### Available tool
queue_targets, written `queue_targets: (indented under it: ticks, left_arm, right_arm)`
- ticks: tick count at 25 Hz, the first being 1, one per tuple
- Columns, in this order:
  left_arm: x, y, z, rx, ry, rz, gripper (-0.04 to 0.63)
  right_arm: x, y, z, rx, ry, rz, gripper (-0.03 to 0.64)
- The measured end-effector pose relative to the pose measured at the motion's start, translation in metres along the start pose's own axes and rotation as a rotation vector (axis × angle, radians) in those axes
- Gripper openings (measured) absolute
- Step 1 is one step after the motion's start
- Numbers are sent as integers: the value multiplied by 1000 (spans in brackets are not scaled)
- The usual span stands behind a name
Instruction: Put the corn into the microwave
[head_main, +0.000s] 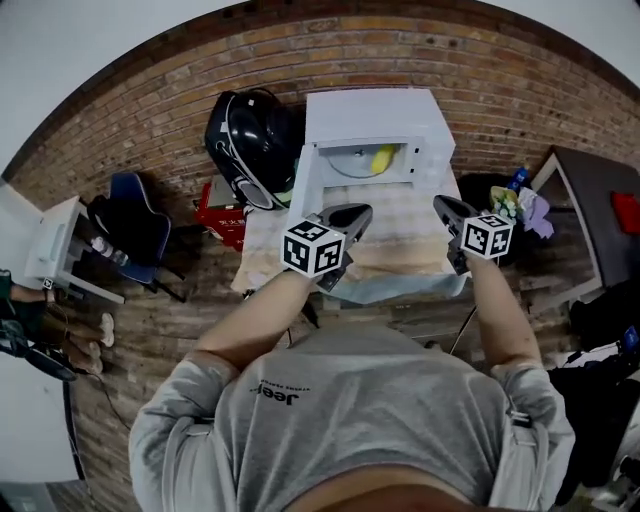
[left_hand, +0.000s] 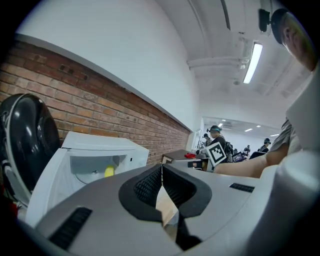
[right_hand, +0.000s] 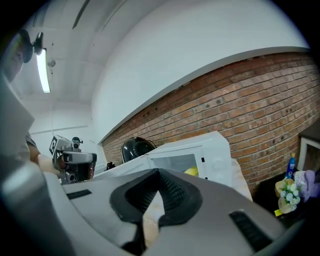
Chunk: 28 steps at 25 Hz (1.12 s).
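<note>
A white microwave stands at the far end of a cloth-covered table against the brick wall. Its door is swung open to the left. The yellow corn lies inside on the turntable, and also shows in the left gripper view and the right gripper view. My left gripper hovers over the table in front of the door, its jaws closed together and empty. To its right my right gripper is level with it, shut with nothing between the jaws.
A black domed helmet-like object sits left of the microwave, with a red item below it and a blue chair further left. A dark table and flowers with a bottle are at the right. People stand far off.
</note>
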<state>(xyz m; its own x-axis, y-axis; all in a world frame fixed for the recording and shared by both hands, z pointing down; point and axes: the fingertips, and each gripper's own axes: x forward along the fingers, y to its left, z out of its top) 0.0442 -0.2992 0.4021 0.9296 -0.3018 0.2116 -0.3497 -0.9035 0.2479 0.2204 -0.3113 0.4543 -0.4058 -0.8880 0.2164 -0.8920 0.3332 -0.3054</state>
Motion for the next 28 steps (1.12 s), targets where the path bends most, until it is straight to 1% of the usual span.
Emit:
queue_targets:
  ticks: [3,5,7,11,13,15,20,23,28]
  left_arm:
    - [6,-6,3,12,24,-23,24]
    - [16,-10,9,29,23,-12,23]
    - [30,-15,12,12,6,25,23]
    - [62,-39,12,-65,-8,85,23]
    - [75,-52,15,-78,-15,109,24]
    - [85,-61,19,-93,-31,142,23]
    - [100,-70,26,-141,-63,235,23]
    - [108,-78,26,-145,-54,263,23]
    - [107,-86,31,-135,-53,290,23]
  right_arm:
    - [-12,-5,4,2,-24,-20,20]
    - [-22,-11,9,-4,-47,-15,20]
    - [-38,-18,10,-8,-47,5,20]
    - [-74,-32,13,-67,6,58,19]
    - [-88,-41,19,-83,20,88,18]
    - [-96,-50,26,-77,22,125,18]
    - [-108,-64,47,-109,20,210,18]
    - [-112,-74,53,-102,11,241,18]
    - [-112,-84,50,-76,30,269,18]
